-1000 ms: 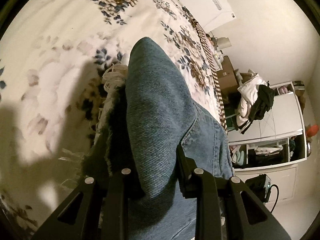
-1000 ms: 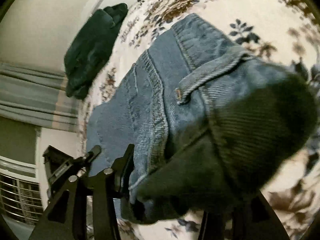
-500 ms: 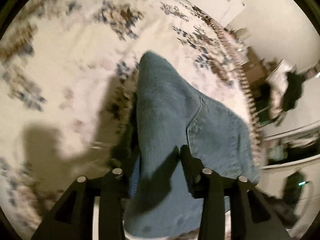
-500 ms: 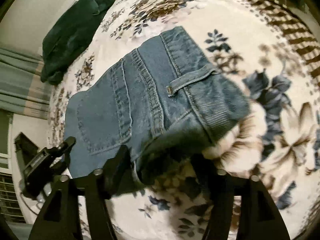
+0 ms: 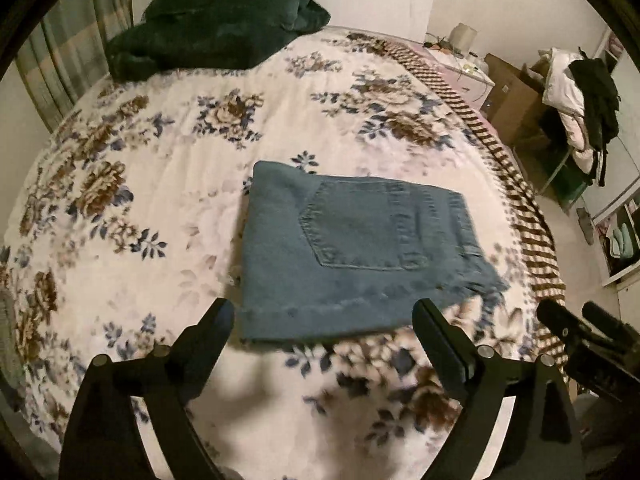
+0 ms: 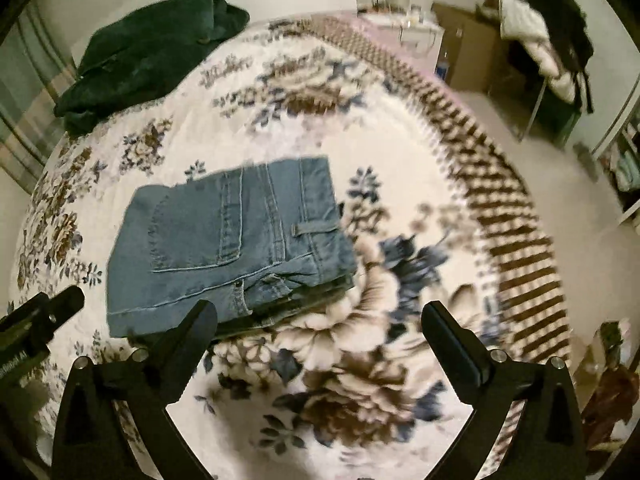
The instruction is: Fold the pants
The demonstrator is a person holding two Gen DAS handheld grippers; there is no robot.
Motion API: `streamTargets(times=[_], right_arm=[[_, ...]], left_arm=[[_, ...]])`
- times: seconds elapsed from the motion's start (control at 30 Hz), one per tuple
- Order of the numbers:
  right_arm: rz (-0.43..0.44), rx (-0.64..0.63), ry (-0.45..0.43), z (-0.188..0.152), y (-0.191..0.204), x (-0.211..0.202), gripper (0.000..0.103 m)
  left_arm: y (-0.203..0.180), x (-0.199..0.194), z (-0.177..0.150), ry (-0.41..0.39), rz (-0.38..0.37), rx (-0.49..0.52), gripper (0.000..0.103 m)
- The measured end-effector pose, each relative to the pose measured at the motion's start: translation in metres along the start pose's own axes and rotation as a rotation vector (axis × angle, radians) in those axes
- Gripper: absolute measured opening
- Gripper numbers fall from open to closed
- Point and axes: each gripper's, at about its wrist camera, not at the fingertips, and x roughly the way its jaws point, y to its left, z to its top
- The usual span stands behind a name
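The blue denim pants (image 5: 352,252) lie folded into a compact rectangle on the floral bedspread (image 5: 160,184), back pocket up, frayed hems at the right edge. They also show in the right wrist view (image 6: 228,248), left of centre. My left gripper (image 5: 324,320) is open and empty, above and just in front of the pants' near edge. My right gripper (image 6: 320,320) is open and empty, to the right of the pants' waistband corner. The right gripper's body shows at the left wrist view's right edge (image 5: 588,344).
A dark green garment (image 5: 216,20) lies at the head of the bed. The striped bed edge (image 5: 516,184) runs along the right. Beyond it stand a cardboard box (image 5: 516,92), a chair piled with clothes (image 5: 580,92) and white shelves (image 5: 620,232).
Both grippers opened, let go of the pants and pulled back and up. The pants now lie flat and folded on the bed.
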Motion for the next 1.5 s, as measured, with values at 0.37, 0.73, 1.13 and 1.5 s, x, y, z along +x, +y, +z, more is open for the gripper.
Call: streamTargets(times=[0.37,0.73,1.13,1.5], right_arm=[[0.0,-0.033,-0.154,-0.032,-0.037,-0.189,0.103],[0.047,-0.135,-0.309,-0.09,-0.062,-0.384,0.103],[0.061,-0.156,-0.401,-0.132,-0.078,-0.527,0.103],[0.07,-0.16,-0.448,-0.15,-0.072,-0.58,0.103]], left_arm=[[-0.046,-0.168,-0.041,-0.162,0.078,-0.003,0.091],[-0.086,-0.319,-0.098,-0.288,0.108,-0.034,0.091],[-0.097,-0.405,-0.126,-0.357,0.132,-0.009,0.091],[-0.089,-0.434,-0.148,-0.386,0.136,-0.038,0.096]])
